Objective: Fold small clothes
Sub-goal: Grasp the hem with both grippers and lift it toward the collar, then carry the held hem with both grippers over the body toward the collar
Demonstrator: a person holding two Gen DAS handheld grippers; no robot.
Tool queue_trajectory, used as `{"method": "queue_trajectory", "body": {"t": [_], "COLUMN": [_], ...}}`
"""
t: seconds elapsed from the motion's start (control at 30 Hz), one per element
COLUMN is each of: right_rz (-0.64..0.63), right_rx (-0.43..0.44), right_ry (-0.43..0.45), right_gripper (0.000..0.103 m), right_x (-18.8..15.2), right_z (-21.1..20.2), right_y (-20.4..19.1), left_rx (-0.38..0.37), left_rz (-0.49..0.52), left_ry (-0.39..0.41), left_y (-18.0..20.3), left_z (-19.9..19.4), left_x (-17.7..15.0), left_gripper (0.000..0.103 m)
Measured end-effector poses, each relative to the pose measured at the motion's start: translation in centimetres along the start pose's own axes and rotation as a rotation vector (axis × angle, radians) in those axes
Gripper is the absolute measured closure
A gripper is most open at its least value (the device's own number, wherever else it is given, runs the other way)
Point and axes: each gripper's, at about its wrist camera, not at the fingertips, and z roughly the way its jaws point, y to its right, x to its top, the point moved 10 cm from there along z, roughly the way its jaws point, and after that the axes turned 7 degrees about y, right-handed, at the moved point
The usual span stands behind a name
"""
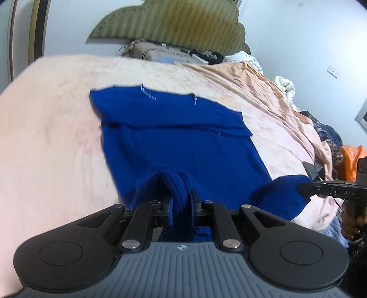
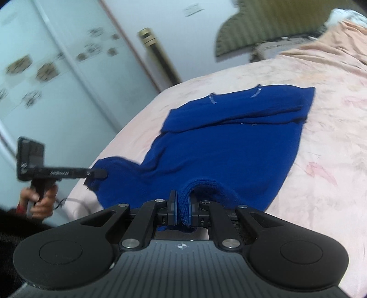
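The blue sweater (image 1: 174, 142) is spread on the pink sheet (image 1: 50, 128) of a bed, with a fold already laid across its far part. Its near hem is pinched at two spots and raised off the sheet, probably so the lower half can be carried over toward the collar. The left gripper (image 1: 181, 204) is clamped narrowly on ribbed hem; the right gripper (image 2: 183, 206) is likewise closed on a bunched edge. Each gripper is also caught side-on by the other camera. The sleeves cannot be made out, and the hem beneath both grippers is hidden. The headboard (image 1: 169, 20) and the clutter (image 1: 321, 128) beyond are blurred.
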Motion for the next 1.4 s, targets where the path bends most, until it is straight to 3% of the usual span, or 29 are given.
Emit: {"method": "queue_trajectory", "body": {"t": [0.17, 0.47, 0.77, 1.4], "right_rz": [0.074, 0.098, 0.131, 0.162], "right_rx": [-0.028, -0.205, -0.248, -0.287], "right_ry": [0.070, 0.152, 0.193, 0.226], "right_gripper": [0.090, 0.090, 0.090, 0.090], "right_x": [2.1, 4.7, 6.5, 7.7], "right_z": [2.1, 5.2, 6.9, 7.5], "right_y": [1.0, 4.6, 7.0, 9.1], "left_rx": [0.062, 0.158, 0.264, 0.320], "left_rz": [0.027, -0.007, 0.065, 0.157], "left_ry": [0.008, -0.010, -0.024, 0.011], "left_y": [0.6, -0.3, -0.7, -0.4], "left_z": [3.0, 8.2, 11.6, 13.5], "left_x": [2.5, 5.7, 6.9, 8.4], "left_gripper": [0.089, 0.089, 0.088, 0.089]}}
